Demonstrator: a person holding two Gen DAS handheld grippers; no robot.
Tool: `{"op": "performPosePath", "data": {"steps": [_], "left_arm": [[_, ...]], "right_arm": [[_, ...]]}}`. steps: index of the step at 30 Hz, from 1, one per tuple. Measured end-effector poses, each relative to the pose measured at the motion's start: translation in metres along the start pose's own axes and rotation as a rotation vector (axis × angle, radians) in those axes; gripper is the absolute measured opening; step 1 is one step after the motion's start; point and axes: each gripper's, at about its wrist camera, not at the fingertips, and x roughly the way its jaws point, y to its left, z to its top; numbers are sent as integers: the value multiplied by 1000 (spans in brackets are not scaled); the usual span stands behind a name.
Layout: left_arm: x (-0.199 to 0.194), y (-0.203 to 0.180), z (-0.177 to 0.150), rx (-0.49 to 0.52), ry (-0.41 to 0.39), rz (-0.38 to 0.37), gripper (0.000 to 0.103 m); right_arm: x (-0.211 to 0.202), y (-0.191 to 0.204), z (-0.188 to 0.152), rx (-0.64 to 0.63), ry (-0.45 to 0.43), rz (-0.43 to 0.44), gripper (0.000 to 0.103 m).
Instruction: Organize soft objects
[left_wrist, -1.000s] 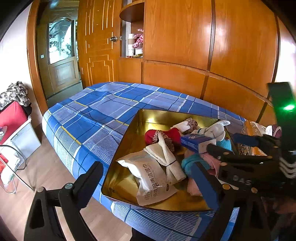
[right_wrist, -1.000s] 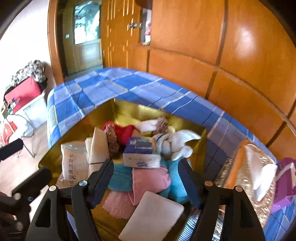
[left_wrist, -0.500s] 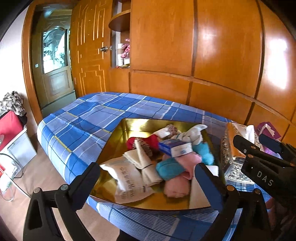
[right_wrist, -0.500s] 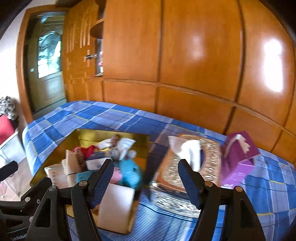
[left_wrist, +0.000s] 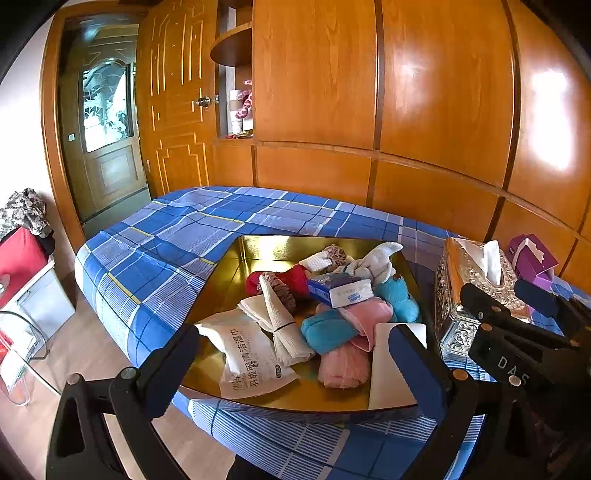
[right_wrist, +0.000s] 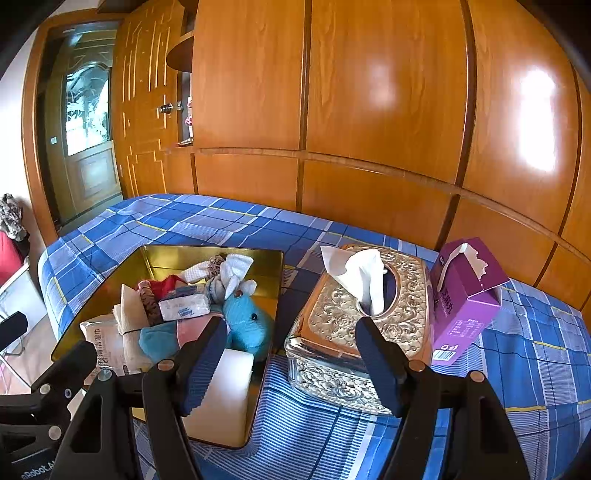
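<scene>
A gold tray (left_wrist: 258, 251) (right_wrist: 162, 254) on the blue plaid table holds soft things: a wet-wipes pack (left_wrist: 251, 358), a rolled cream cloth (left_wrist: 277, 317), a red sock (left_wrist: 295, 280), a small tissue pack (left_wrist: 340, 290) (right_wrist: 184, 306), teal and pink cloths (left_wrist: 343, 332), a blue plush (right_wrist: 247, 325) and a white pad (right_wrist: 225, 391). My left gripper (left_wrist: 295, 365) is open and empty above the tray's near edge. My right gripper (right_wrist: 291, 354) is open and empty, in front of the ornate tissue box (right_wrist: 369, 332) (left_wrist: 465, 291).
A purple tissue box (right_wrist: 469, 295) (left_wrist: 532, 258) stands right of the ornate box. Wooden wall panels and a door (left_wrist: 107, 140) lie behind the table. A red case and a glass stand (left_wrist: 22, 295) sit on the floor to the left.
Both grippers have pulled back and up from the tray. The right gripper has swung right, from over the pink cloths to facing the ornate tissue box. Both stay open.
</scene>
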Motion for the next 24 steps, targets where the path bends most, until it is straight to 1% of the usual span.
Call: {"op": "performPosePath", "data": {"steps": [24], "left_arm": [[3, 2, -2, -4, 13, 9, 103]], "right_arm": [[2, 1, -2, 3, 15, 6, 73]]}}
